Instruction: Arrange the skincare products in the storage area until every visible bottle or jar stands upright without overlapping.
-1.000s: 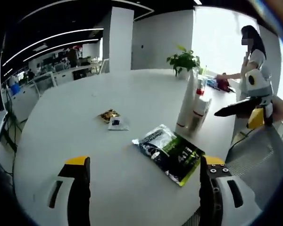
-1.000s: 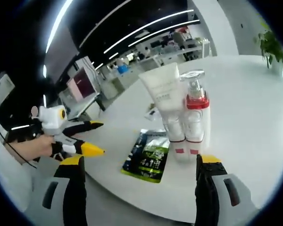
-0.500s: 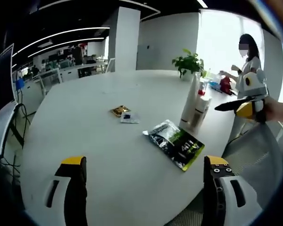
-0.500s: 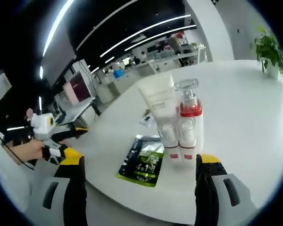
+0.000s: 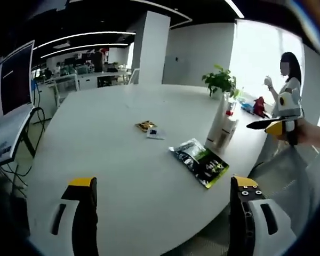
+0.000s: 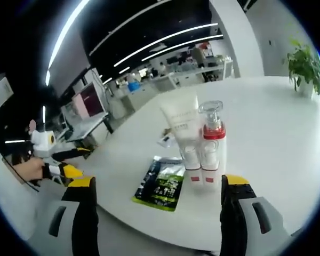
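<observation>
Tube point(image 6: 182, 133) partly hides behind pump btl point(image 6: 212, 144).

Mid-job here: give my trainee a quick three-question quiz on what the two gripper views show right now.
1. True or false: the white tube and pump bottle stand upright side by side.
2. What lies flat beside them? A) green-black sachet B) towel C) plate
3. Fill in: the right gripper jaws are ____, holding nothing.

Key: 1 true. 2 A, the green-black sachet. 3 open; the left gripper too.
</observation>
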